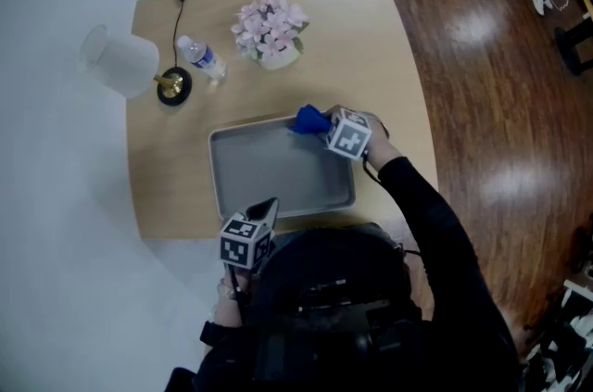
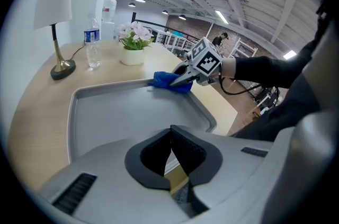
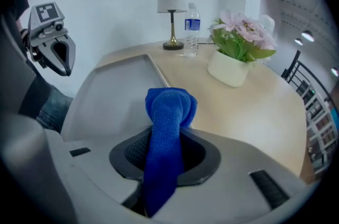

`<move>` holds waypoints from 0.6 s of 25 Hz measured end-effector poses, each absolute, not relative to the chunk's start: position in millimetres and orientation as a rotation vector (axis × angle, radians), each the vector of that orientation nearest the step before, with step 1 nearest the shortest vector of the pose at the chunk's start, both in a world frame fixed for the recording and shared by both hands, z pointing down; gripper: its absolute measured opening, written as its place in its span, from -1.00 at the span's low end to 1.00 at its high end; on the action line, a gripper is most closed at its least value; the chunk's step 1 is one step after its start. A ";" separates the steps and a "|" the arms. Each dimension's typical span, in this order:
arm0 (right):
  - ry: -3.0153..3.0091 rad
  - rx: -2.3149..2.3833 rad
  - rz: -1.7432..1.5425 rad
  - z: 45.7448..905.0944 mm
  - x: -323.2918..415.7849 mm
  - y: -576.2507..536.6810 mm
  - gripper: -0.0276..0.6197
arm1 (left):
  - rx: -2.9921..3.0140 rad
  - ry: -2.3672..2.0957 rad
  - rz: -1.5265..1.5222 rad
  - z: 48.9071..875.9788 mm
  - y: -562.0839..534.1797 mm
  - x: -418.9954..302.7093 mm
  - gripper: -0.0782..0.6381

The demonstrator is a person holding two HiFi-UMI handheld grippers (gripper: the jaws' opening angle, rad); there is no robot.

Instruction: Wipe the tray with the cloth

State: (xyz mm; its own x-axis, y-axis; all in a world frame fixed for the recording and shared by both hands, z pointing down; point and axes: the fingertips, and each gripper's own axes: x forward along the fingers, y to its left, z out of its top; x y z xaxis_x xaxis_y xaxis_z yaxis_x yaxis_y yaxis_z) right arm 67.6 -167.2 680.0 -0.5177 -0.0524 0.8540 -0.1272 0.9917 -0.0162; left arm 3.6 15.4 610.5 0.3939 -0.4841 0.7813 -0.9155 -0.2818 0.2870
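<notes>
A grey tray point(image 1: 278, 177) lies in the middle of the wooden table. A bunched blue cloth point(image 1: 308, 120) rests on the tray's far right corner. My right gripper point(image 1: 321, 127) is shut on the cloth. In the right gripper view the cloth point(image 3: 168, 112) runs up between the jaws and hangs over the tray's point(image 3: 114, 93) rim. My left gripper point(image 1: 268, 208) is at the tray's near rim, jaws shut, with nothing visibly held. Whether it touches the rim I cannot tell. The left gripper view shows the tray point(image 2: 122, 117) ahead and the cloth point(image 2: 167, 80) under the right gripper point(image 2: 180, 78).
At the back of the table stand a white-shaded lamp point(image 1: 125, 64) with its cord, a small water bottle point(image 1: 202, 58) and a pot of pink flowers point(image 1: 271, 31). The table's curved edge point(image 1: 422, 103) drops to wooden floor on the right.
</notes>
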 end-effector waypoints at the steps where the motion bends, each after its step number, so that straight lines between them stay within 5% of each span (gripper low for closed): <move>1: -2.112 0.107 0.082 682.1 67.2 -170.2 -0.59 | 1.907 -1.207 0.737 609.9 15.9 2.7 -0.78; 15: -2.126 0.050 0.073 685.5 84.6 -111.4 -0.59 | 1.892 -1.238 0.725 612.5 20.6 -3.3 -0.78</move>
